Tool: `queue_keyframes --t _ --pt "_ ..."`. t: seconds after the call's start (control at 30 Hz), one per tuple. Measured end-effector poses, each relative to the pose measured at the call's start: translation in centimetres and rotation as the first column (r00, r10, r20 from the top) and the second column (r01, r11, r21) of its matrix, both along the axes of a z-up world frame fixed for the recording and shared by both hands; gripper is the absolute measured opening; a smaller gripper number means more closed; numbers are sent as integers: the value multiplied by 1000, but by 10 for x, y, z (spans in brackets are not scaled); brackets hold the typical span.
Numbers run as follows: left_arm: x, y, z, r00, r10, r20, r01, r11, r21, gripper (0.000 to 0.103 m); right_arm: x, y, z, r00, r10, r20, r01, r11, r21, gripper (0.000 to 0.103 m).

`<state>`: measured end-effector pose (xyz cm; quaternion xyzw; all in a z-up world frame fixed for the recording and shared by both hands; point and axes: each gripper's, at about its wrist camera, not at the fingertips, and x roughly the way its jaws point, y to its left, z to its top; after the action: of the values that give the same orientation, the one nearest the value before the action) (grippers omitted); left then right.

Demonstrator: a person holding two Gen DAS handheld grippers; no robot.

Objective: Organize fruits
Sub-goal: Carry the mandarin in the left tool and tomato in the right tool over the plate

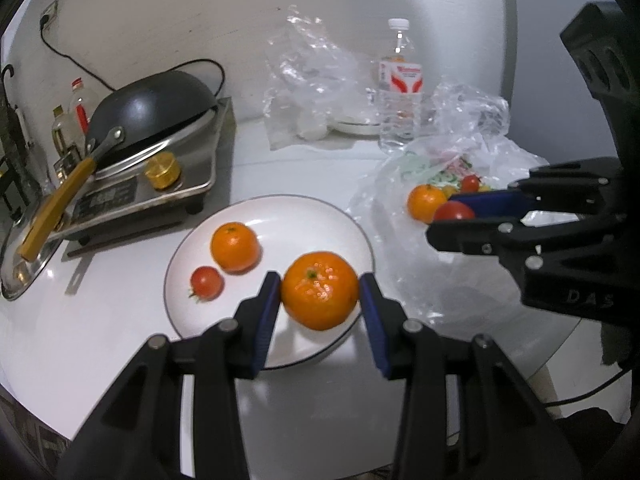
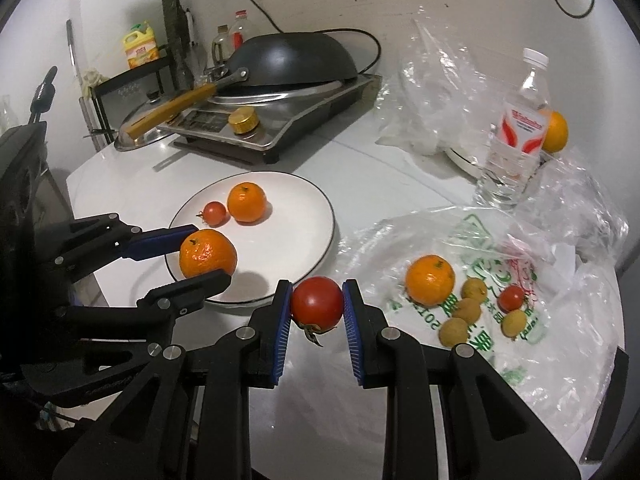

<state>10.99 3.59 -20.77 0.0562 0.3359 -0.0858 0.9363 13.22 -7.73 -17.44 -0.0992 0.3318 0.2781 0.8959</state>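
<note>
A white plate (image 1: pixel 304 216) holds a small orange (image 1: pixel 235 246) and a small tomato (image 1: pixel 206 282). My left gripper (image 1: pixel 320 300) is shut on a larger orange (image 1: pixel 319 296) just above the plate's near right part; it also shows in the right wrist view (image 2: pixel 207 258). My right gripper (image 2: pixel 316 306) is shut on a red tomato (image 2: pixel 317 303), held above the table between the plate (image 2: pixel 296 204) and a clear plastic bag (image 2: pixel 500 280). On the bag lie another orange (image 2: pixel 430 280), a small tomato (image 2: pixel 512 297) and several longans (image 2: pixel 468 308).
An induction cooker (image 2: pixel 280 128) with an upturned black wok (image 2: pixel 292 58) stands behind the plate. A water bottle (image 2: pixel 516 132), crumpled clear bags (image 2: pixel 432 80), a white dish (image 2: pixel 460 158) and another orange (image 2: pixel 556 132) are at the back right. Condiment bottles (image 2: pixel 140 44) stand far left.
</note>
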Motion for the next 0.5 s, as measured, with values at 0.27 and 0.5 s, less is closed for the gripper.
queue_keyframes --t 0.27,0.5 --pt "3 23 -11 998 55 -6 -55 998 40 41 4 20 -3 1000 22 -10 -23 1000 -16 27" --pt "11 36 -21 997 83 -11 -82 994 70 41 10 39 -5 999 44 -18 -45 999 -25 27"
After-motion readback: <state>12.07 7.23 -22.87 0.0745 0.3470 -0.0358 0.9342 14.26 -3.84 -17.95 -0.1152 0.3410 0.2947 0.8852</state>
